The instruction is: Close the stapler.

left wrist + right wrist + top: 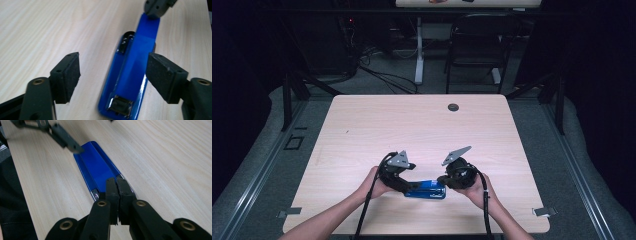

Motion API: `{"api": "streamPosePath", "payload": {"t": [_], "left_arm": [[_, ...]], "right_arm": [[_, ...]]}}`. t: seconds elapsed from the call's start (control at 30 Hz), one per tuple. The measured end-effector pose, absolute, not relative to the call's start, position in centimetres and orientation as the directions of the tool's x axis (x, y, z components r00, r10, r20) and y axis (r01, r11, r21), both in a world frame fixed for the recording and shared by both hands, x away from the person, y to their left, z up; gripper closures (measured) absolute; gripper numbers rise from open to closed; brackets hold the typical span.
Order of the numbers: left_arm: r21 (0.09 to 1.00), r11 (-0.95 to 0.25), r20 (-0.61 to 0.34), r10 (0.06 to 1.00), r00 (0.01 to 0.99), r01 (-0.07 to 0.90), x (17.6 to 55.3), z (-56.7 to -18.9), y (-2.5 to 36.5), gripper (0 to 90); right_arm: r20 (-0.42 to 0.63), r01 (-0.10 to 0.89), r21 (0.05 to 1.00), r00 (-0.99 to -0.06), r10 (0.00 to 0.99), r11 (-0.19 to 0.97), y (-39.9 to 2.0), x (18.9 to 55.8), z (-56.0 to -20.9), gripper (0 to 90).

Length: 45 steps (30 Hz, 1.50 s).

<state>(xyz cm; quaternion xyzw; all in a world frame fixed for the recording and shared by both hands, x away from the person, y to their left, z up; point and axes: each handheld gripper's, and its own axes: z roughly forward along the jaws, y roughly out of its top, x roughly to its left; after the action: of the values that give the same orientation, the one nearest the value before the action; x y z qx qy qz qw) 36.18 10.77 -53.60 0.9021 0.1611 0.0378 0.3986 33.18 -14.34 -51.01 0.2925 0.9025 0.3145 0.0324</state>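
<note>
a blue stapler [130, 75] is lying on the near surface [422, 125] as the left tool [112, 72] is straddling it wide and the right tool [117, 187], pressed shut, is seemingly pinning its end; closing squarely would steady it.

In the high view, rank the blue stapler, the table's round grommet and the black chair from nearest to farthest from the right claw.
1. Blue stapler: right beside the right claw, at the table's near edge.
2. Round grommet: near the table's far edge.
3. Black chair: on the floor beyond the table.
</note>
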Motion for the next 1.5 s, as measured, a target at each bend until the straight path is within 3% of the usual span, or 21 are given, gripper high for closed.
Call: {"api": "streamPosePath", "payload": {"t": [0.37, 1.13, 1.33, 1.5], "left_arm": [[0.752, -0.575, -0.07, 0.419, 0.906, 0.323, 37.0, -52.6, 13.8, 15.9], [0.77, -0.5, -0.073, 0.548, 0.833, 0.396, 38.2, -51.8, 16.8, 11.1], [0.774, -0.478, -0.06, 0.597, 0.8, 0.414, 38.2, -51.4, 17.8, 8.0], [0.787, -0.433, -0.06, 0.655, 0.754, 0.439, 38.2, -50.8, 19.3, 4.8]], "right_arm": [[0.131, 0.522, 0.566, -0.821, 0.555, 0.638, -14.1, 33.1, -51.6, 90.0], [0.13, 0.524, 0.576, -0.817, 0.562, 0.628, -14.1, 33.0, -51.6, 89.4], [0.114, 0.533, 0.618, -0.788, 0.605, 0.578, -15.3, 33.1, -50.5, 75.7], [0.06, 0.543, 0.633, -0.745, 0.665, 0.552, -16.5, 33.1, -49.4, 48.3]]}}
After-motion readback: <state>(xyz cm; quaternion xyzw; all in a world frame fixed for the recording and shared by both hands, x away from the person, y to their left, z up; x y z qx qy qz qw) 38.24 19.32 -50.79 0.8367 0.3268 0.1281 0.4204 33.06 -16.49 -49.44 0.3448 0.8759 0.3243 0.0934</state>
